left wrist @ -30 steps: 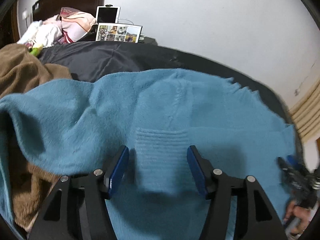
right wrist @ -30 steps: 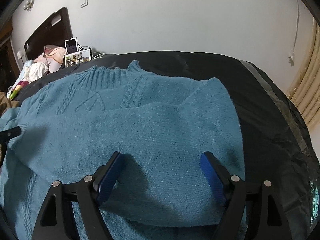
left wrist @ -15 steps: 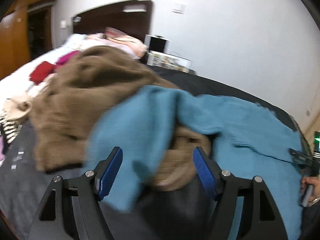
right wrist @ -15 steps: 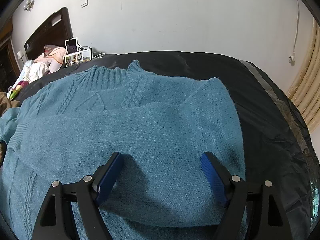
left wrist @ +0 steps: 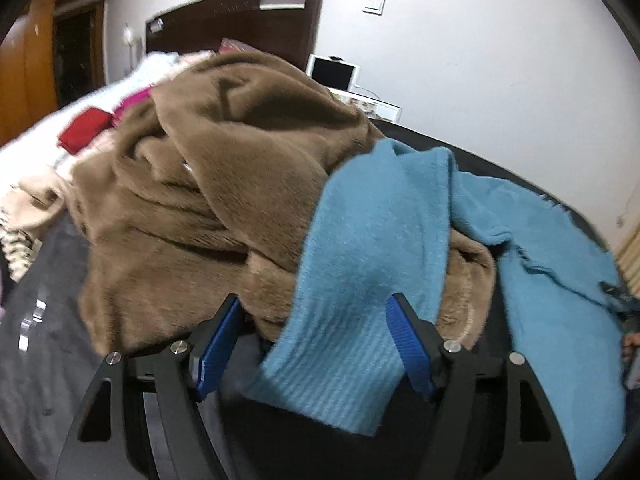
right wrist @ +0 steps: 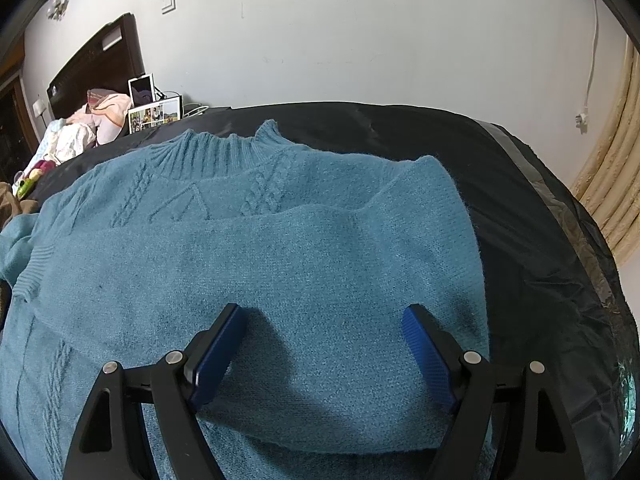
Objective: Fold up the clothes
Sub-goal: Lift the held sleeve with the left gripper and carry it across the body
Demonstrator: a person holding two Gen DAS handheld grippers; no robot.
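Note:
A teal knit sweater point(right wrist: 280, 248) lies flat on a black sheet point(right wrist: 520, 200), collar at the far side, with its right sleeve folded across the chest. My right gripper point(right wrist: 324, 312) hovers open just over that folded sleeve. In the left wrist view the sweater's other sleeve point(left wrist: 376, 240) drapes over a brown fleece garment point(left wrist: 220, 184). Its ribbed cuff point(left wrist: 332, 360) hangs between the fingers of my left gripper point(left wrist: 314, 308). The jaws stand wide: the right pad is beside the cuff and the left pad is apart from it.
The brown fleece is piled left of the sweater. Behind it lie white bedding and a red item point(left wrist: 84, 132). A dark headboard point(left wrist: 256, 20), a tablet point(right wrist: 142, 90) and a photo frame point(right wrist: 156, 116) stand by the wall. Curtains point(right wrist: 616, 184) hang at right.
The left wrist view swung left, from over the sweater's body to the sleeve on the brown pile, and its jaws spread wider. The right gripper and the folded sleeve stayed put.

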